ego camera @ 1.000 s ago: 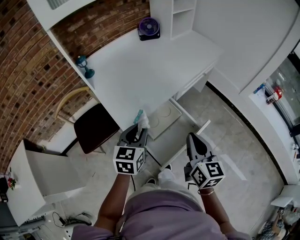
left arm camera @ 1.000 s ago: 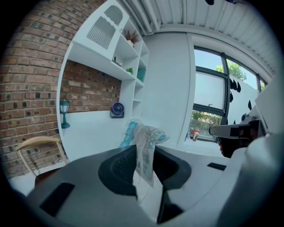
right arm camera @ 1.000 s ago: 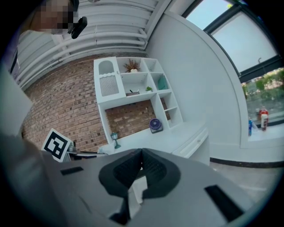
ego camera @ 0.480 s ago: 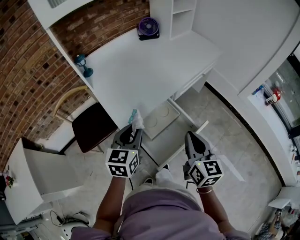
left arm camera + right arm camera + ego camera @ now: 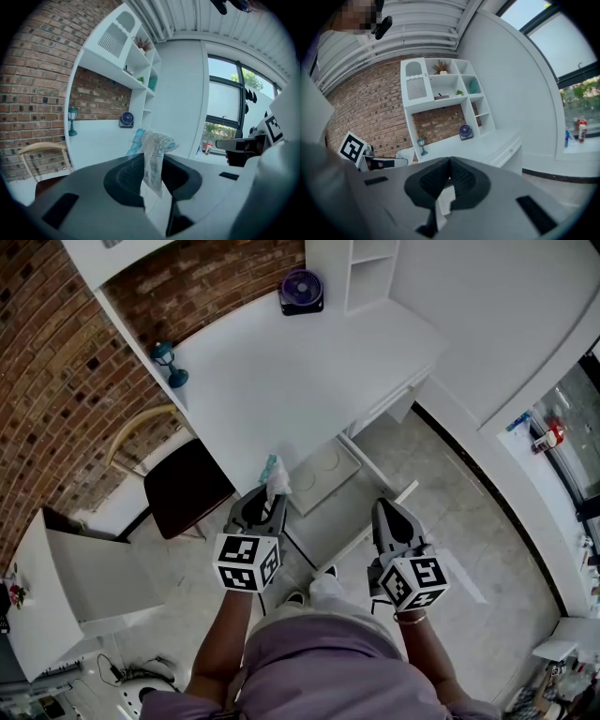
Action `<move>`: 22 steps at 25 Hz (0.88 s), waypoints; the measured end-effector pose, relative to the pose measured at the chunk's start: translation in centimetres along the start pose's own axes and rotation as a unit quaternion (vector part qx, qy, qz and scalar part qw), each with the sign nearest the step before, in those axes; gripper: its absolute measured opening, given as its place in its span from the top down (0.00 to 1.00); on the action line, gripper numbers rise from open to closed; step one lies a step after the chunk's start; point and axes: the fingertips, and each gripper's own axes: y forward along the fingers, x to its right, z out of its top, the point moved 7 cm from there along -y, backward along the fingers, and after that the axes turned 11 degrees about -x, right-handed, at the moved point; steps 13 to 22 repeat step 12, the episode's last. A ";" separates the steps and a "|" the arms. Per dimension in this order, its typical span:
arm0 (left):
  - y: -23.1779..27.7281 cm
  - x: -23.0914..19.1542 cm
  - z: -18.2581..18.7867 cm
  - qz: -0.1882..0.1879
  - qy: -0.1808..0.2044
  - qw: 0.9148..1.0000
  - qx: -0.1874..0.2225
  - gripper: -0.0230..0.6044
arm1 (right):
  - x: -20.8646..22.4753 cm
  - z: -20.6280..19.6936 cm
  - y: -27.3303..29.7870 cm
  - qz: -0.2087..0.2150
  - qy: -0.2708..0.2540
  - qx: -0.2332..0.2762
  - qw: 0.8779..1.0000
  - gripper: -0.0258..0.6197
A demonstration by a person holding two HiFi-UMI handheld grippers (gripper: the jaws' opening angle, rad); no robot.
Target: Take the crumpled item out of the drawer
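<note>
The crumpled item [image 5: 276,476] is a white and teal wrapper. It sticks up from the tips of my left gripper [image 5: 269,503], which is shut on it. In the left gripper view the wrapper [image 5: 155,149] hangs pinched between the dark pads of the left gripper [image 5: 152,174], held in the air in front of the desk. The white drawer [image 5: 349,452] stands pulled out from under the desk's front edge, just right of the wrapper. My right gripper [image 5: 387,514] hovers over the floor beside the drawer. In its own view the right gripper [image 5: 449,174] has its jaws together with nothing between them.
The white desk [image 5: 281,381] carries a purple fan [image 5: 302,290] at the back and a teal lantern [image 5: 170,367] at its left edge. A dark-seated chair [image 5: 183,488] stands left of my left gripper. A white shelf unit [image 5: 370,268] rises behind the desk.
My left gripper with the wrapper has shifted slightly to the left. The right gripper has stayed where it was.
</note>
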 end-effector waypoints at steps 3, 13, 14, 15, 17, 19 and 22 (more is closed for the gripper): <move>0.1 0.0 0.0 -0.001 -0.006 1.000 0.001 0.82 | 0.1 0.0 0.0 0.000 0.000 -0.002 1.000 0.96; 0.5 0.2 0.0 -0.001 -0.008 1.000 0.000 0.82 | 0.5 0.0 0.3 0.001 -0.001 -0.004 1.000 0.96; 0.5 0.2 0.0 -0.001 -0.008 1.000 0.000 0.82 | 0.5 0.0 0.3 0.001 -0.001 -0.004 1.000 0.96; 0.5 0.2 0.0 -0.001 -0.008 1.000 0.000 0.82 | 0.5 0.0 0.3 0.001 -0.001 -0.004 1.000 0.96; 0.5 0.2 0.0 -0.001 -0.008 1.000 0.000 0.82 | 0.5 0.0 0.3 0.001 -0.001 -0.004 1.000 0.96; 0.5 0.2 0.0 -0.001 -0.008 1.000 0.000 0.82 | 0.5 0.0 0.3 0.001 -0.001 -0.004 1.000 0.96; 0.5 0.2 0.0 -0.001 -0.008 1.000 0.000 0.82 | 0.5 0.0 0.3 0.001 -0.001 -0.004 1.000 0.96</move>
